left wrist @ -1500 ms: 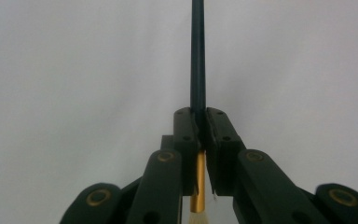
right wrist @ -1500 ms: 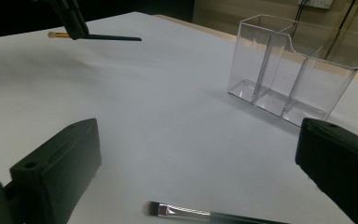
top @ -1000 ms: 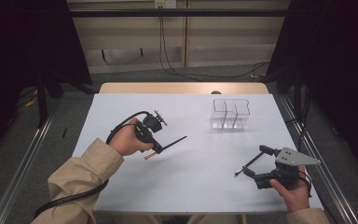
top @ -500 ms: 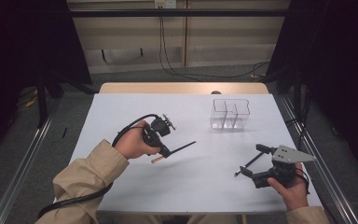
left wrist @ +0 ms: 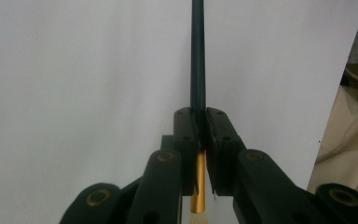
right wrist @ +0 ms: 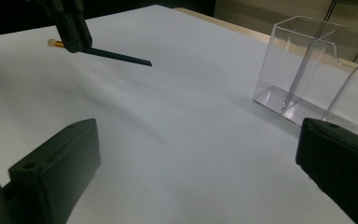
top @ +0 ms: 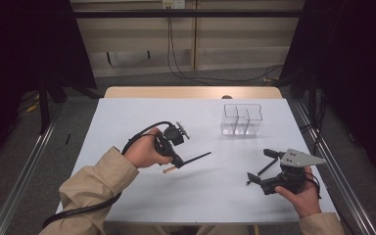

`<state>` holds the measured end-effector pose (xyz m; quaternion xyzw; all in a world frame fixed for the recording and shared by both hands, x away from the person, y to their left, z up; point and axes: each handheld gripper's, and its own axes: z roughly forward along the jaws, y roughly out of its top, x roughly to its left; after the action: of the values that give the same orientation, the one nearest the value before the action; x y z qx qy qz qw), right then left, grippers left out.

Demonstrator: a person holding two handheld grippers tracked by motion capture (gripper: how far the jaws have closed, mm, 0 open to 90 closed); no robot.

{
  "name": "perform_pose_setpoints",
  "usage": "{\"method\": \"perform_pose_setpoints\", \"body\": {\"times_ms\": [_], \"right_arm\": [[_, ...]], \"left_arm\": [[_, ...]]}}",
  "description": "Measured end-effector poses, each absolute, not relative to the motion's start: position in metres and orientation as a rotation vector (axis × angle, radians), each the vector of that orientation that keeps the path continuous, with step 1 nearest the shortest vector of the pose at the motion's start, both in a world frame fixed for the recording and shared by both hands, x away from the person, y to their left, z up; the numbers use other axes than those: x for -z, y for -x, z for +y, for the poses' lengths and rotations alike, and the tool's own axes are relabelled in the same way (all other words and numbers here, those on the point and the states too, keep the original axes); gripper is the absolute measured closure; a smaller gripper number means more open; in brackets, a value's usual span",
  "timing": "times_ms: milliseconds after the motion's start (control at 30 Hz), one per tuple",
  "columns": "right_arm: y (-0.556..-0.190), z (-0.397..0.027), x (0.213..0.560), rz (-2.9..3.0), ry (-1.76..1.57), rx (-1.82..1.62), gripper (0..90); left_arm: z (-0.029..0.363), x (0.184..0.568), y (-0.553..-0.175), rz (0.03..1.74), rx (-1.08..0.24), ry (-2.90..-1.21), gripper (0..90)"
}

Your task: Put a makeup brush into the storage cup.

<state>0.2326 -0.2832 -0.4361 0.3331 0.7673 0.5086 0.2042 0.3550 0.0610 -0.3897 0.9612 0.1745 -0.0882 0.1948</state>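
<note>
The left gripper (top: 176, 159) has its fingers clenched on a brush (top: 193, 158), gripping it near the gold ferrule, above the middle of the white worktop (top: 127, 117). The dark handle juts out toward the clear organizer (top: 241, 119), well apart from it. The pale bristles poke out behind the fingers. The right gripper (top: 254, 175) hovers near the worktop's right edge, fingers released and wide, holding nothing.

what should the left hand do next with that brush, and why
Probably carry the brush right and away toward the clear divided box. The left tongs are shut on its dark handle, it hangs above the white table, and the box looks empty.
</note>
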Motion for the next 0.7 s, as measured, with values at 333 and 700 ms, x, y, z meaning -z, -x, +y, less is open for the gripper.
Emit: {"method": "perform_pose_setpoints", "body": {"times_ms": [333, 700], "right_arm": [[-0.245, -0.268, 0.426, 2.210, -0.883, -1.382, 0.0], [-0.259, -0.251, 0.416, 2.359, -0.831, -1.355, 3.0]], "left_arm": [[0.050, 0.391, -0.352, 0.449, 0.269, -2.695, 83.8], [0.039, 0.392, -0.349, 0.401, 0.288, -2.699, 83.8]]}}
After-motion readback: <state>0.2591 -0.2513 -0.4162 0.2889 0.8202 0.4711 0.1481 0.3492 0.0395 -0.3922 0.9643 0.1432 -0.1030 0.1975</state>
